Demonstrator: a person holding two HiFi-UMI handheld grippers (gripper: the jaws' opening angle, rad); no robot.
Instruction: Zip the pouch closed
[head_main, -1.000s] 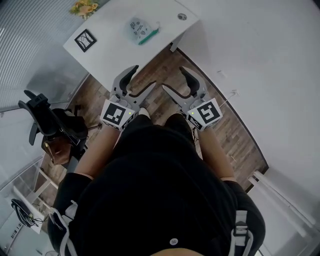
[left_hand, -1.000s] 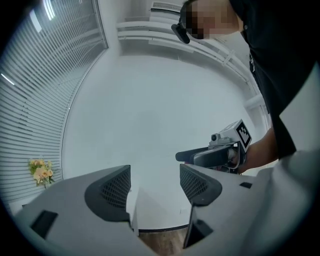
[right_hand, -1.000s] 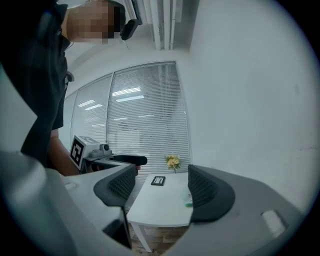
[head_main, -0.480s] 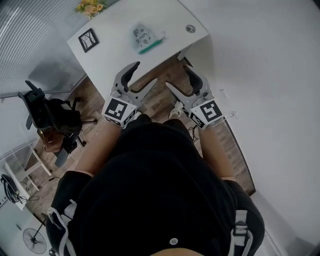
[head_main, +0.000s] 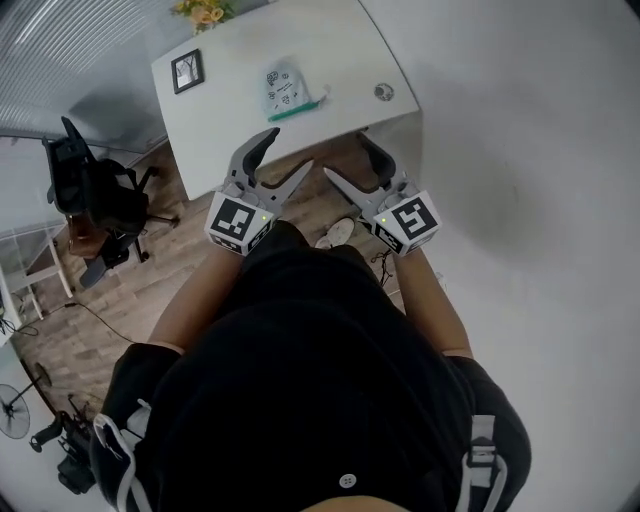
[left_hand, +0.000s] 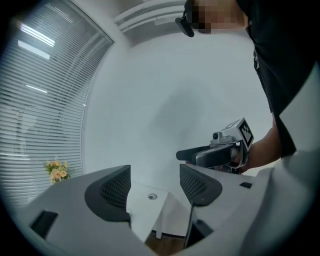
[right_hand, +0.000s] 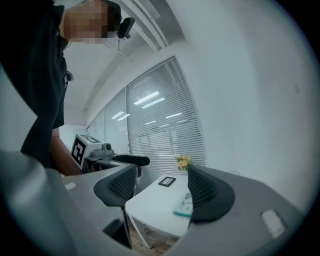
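Note:
A pale patterned pouch with a green zip edge lies flat on the white table, far ahead of both grippers. In the right gripper view the pouch shows partly behind the right jaw. My left gripper is held in the air in front of the person's body, short of the table's near edge, open and empty. My right gripper hangs beside it, also open and empty. In their own views the left gripper and the right gripper both show a wide gap with only the table beyond.
A small black picture frame and yellow flowers stand at the table's far left. A small round object sits near its right corner. A black office chair stands left on the wooden floor. White wall runs along the right.
The view has swung, so the table and pouch now sit more squarely ahead and slightly nearer. Both grippers stay open at about the same height in front of the body.

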